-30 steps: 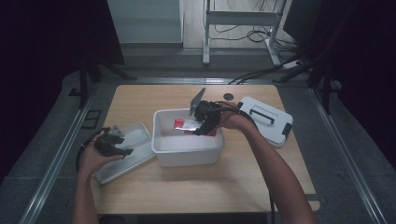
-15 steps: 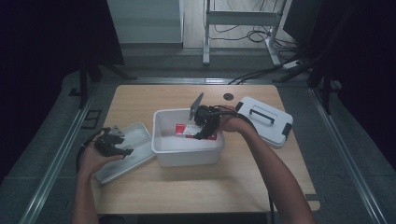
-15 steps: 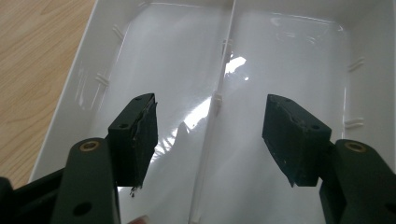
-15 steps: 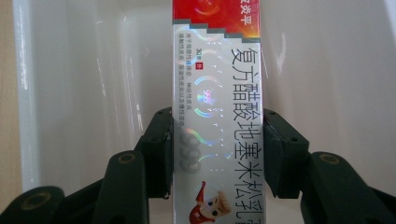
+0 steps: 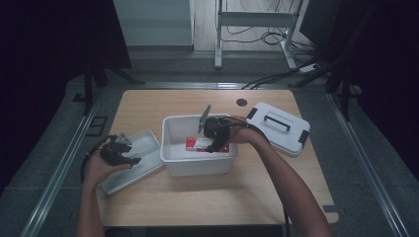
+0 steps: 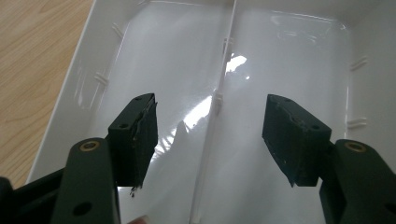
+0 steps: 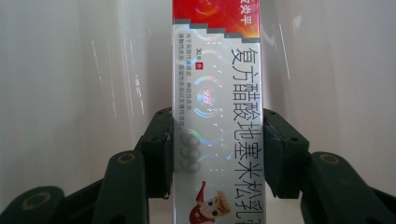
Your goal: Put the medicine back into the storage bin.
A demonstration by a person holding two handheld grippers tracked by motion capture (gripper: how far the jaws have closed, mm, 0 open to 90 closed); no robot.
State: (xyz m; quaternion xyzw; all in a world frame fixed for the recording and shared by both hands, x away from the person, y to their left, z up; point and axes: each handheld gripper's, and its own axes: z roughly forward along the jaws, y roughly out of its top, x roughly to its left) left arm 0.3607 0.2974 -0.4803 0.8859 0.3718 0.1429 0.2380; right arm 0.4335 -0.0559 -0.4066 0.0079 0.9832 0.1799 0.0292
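Two grippers are at work over a wooden tabletop. The right gripper reaches down into the white bin at the middle, and its jaws are clenched on a red-and-silver carton; in the right gripper view the pads press against both long sides of the box, with the pale bin wall close behind. From the high view the carton sits low inside the bin, near its floor, though I cannot tell whether it touches the bottom yet.

The left gripper hovers over a shallow white tray to the left of the bin, jaws spread apart with nothing between them; the left gripper view looks down past them onto the tray's centre divider. A white lid with a handle lies to the right, apart from the bin.

This looks like the placing step: the carton is being set into the bin. Next would be to lower it until it rests flat, then release the jaws and lift the gripper straight up clear of the bin's rim without dragging the box.
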